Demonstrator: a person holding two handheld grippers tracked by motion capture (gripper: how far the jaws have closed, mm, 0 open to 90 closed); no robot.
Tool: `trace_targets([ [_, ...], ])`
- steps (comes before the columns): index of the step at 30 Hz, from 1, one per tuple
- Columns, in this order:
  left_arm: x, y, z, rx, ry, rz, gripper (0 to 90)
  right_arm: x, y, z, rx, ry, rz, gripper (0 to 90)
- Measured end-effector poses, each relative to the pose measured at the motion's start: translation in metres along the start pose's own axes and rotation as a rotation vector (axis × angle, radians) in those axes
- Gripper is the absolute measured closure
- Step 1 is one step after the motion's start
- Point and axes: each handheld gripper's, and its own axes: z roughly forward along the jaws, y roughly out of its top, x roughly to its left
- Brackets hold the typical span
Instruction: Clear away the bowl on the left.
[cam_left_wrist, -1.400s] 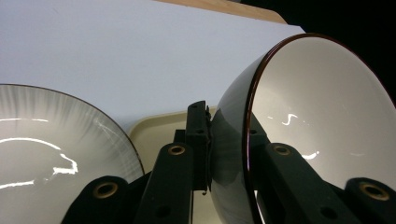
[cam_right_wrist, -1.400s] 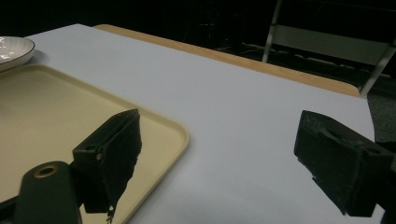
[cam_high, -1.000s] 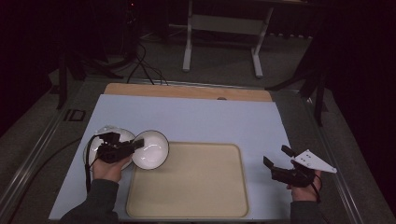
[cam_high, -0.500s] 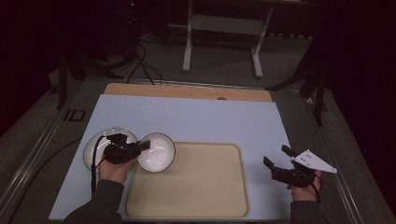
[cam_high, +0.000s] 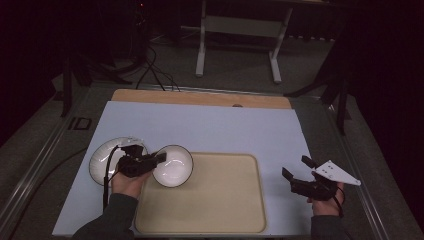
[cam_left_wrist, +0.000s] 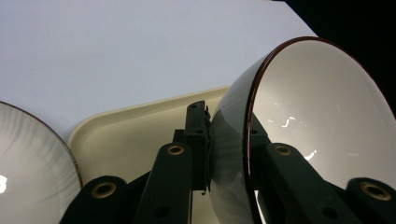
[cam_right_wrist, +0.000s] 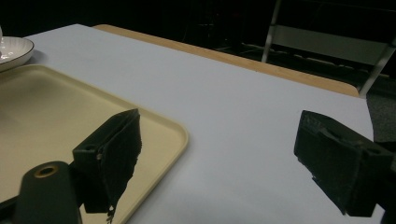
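a: starting at the left: plate (cam_high: 107, 159) flat on the blue-grey mat (cam_high: 210, 125), just left of the tray. beside it, left gripper (cam_high: 159, 158) pinching the near wall of the bowl (cam_high: 175, 165), one jaw inside the rim, one outside, clear in the left gripper view (cam_left_wrist: 229, 154)

b: bowl down or up?

a: carried, by the look of it, tipped toward the tray, hanging over the tray's (cam_high: 210, 220) top left corner. compared with a second back, nudged a little to the right, from beside the plate to partly over the tray rim

b: so which step?

a: probably the carry onto the tray, not yet set down. next move likely calls for easing further right over the bare tray floor, levelling the bowl, lowering until the base sits flat, only then spreading the jaws; letting go while tipped risks a roll or a knock on the plate

b: and far right?

a: right gripper (cam_high: 295, 174) on the mat just right of the tray, jaws spread wide, nothing between them, same spot as a second ago, idle. right gripper view looks across the tray corner (cam_right_wrist: 177, 135) between those open jaws
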Motion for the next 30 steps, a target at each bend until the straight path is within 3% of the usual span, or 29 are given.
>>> trace_targets([
  [30,-0.021,-0.006,0.021,0.055,-0.019,0.050,79.6,0.000,0.000,0.000,-0.003,0.003,0.000,14.6],
])
